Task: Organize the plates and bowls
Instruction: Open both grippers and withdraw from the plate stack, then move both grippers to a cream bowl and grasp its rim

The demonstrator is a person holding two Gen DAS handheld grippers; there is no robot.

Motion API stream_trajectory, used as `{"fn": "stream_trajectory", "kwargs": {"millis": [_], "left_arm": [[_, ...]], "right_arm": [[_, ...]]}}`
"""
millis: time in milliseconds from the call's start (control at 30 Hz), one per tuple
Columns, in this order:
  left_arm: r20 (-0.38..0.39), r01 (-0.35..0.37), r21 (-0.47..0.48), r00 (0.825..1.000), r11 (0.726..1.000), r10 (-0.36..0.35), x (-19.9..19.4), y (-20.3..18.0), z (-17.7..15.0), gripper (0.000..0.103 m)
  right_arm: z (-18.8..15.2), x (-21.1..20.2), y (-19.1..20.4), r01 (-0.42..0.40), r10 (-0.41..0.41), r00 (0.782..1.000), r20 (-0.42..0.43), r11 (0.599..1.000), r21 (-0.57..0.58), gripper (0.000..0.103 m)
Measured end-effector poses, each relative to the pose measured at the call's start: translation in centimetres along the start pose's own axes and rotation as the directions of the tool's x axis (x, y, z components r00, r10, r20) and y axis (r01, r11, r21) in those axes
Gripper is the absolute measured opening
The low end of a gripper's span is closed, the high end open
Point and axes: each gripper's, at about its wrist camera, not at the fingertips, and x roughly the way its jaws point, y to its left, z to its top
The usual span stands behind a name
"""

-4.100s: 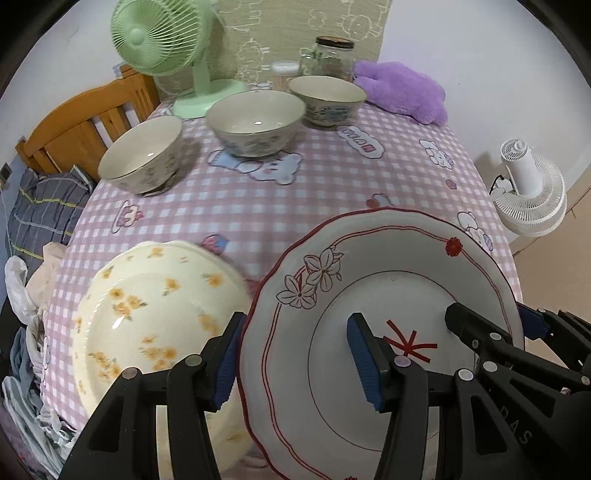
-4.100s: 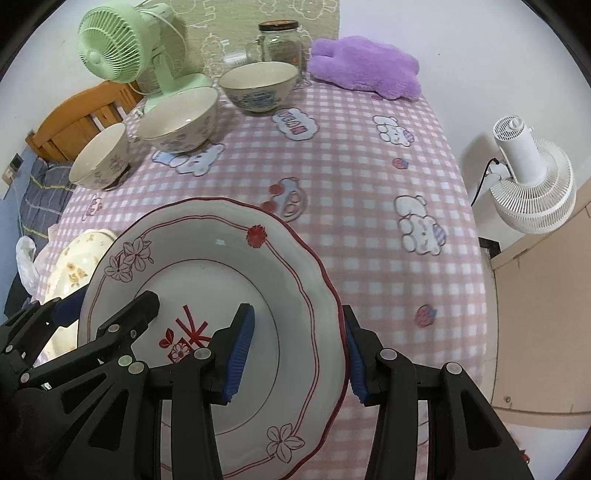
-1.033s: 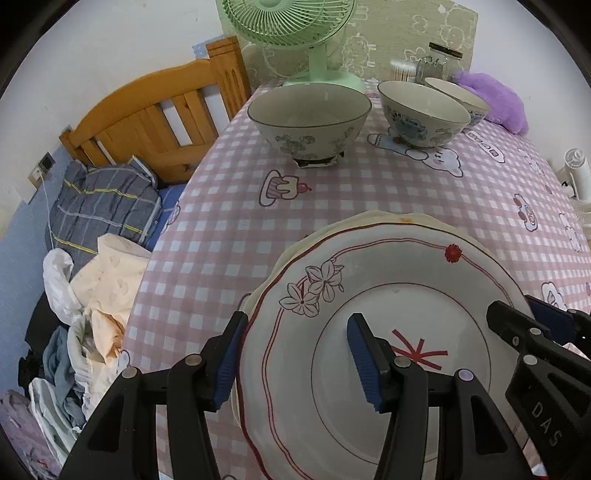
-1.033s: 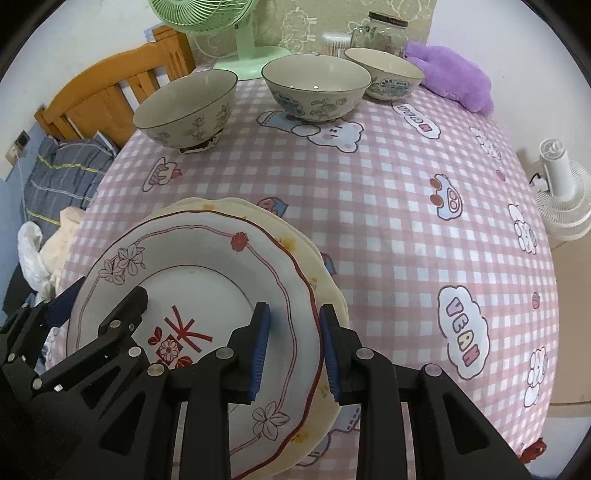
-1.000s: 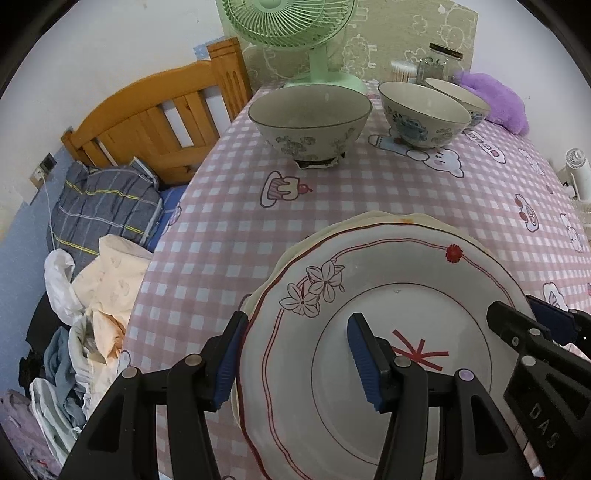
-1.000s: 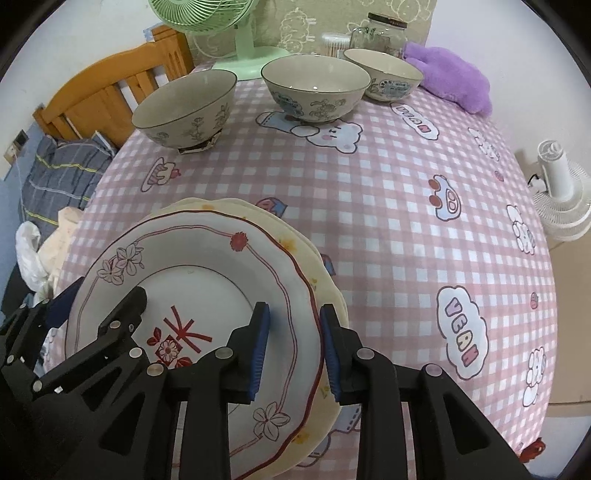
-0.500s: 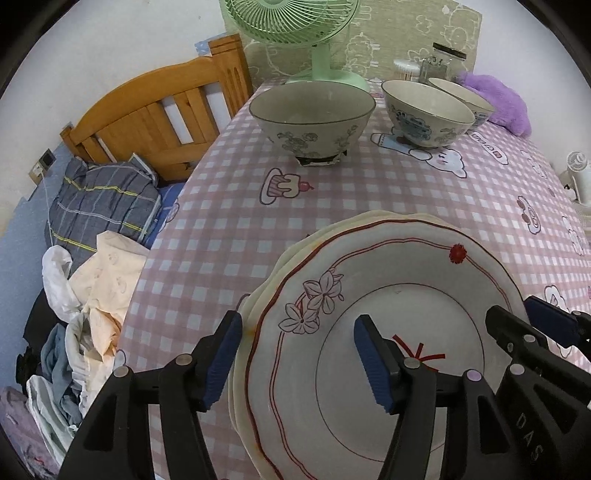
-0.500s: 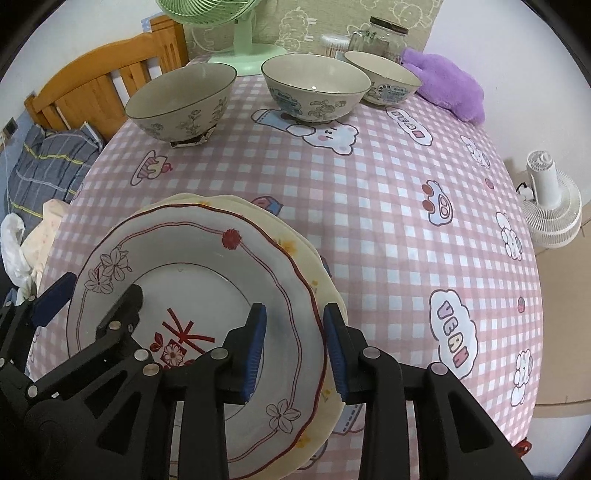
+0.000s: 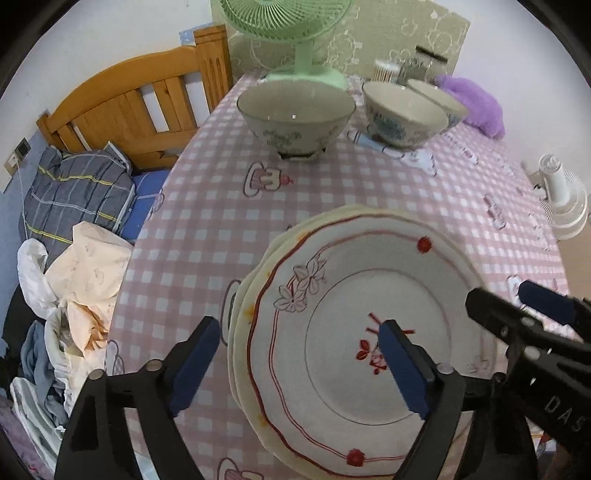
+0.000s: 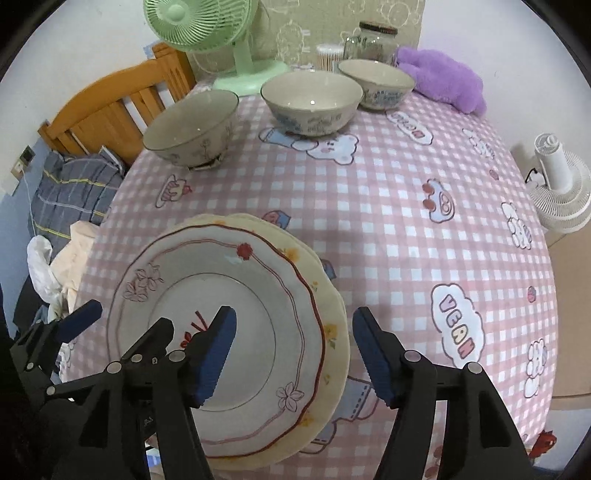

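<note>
A white plate with a red rim line and flower prints lies on a yellow floral plate on the pink checked tablecloth. My left gripper straddles the stack's left rim; its jaws are opening and the pads stand clear of the plate. My right gripper straddles the right rim of the white plate and yellow plate; its jaws are opening too, touching nothing. Three bowls stand in a row at the far side.
A green fan, a glass jar and a purple plush stand behind the bowls. A wooden bed frame and piled clothes lie past the table's left edge. A white floor fan stands at the right.
Both grippers have let go of the white plate and spread their jaws wide. The plate, carried over earlier, now rests on the yellow plate.
</note>
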Motion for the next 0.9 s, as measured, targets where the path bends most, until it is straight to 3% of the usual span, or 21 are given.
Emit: {"fn": "stream_trajectory", "kwargs": {"millis": [367,567,767,900], "left_arm": [[0.056,0.033,-0.036,0.998,0.999,-0.031,-2.1,-1.4,2.3,0.091],[0.09,-0.038,-0.053,0.995,0.998,0.042,-2.3,-1.7,4.6,0.088],[0.116,-0.063,-0.073,0.991,0.995,0.071,-1.6,-0.9,7.2,0.088],[0.15,-0.082,-0.068,0.985,0.994,0.091,-1.2,0.3,9.2,0.086]], "right_arm": [[2.0,-2.6,-1.8,-0.045,0.043,0.998,0.056,0.999,0.029,0.07],[4.4,-2.6,-2.1,-0.082,0.081,0.993,0.082,0.997,0.009,0.07],[7.4,-2.2,-1.3,-0.066,0.073,0.988,0.138,0.996,-0.052,0.07],[9.8,-1.1,-0.2,-0.074,0.078,0.989,0.125,0.997,-0.035,0.07]]}}
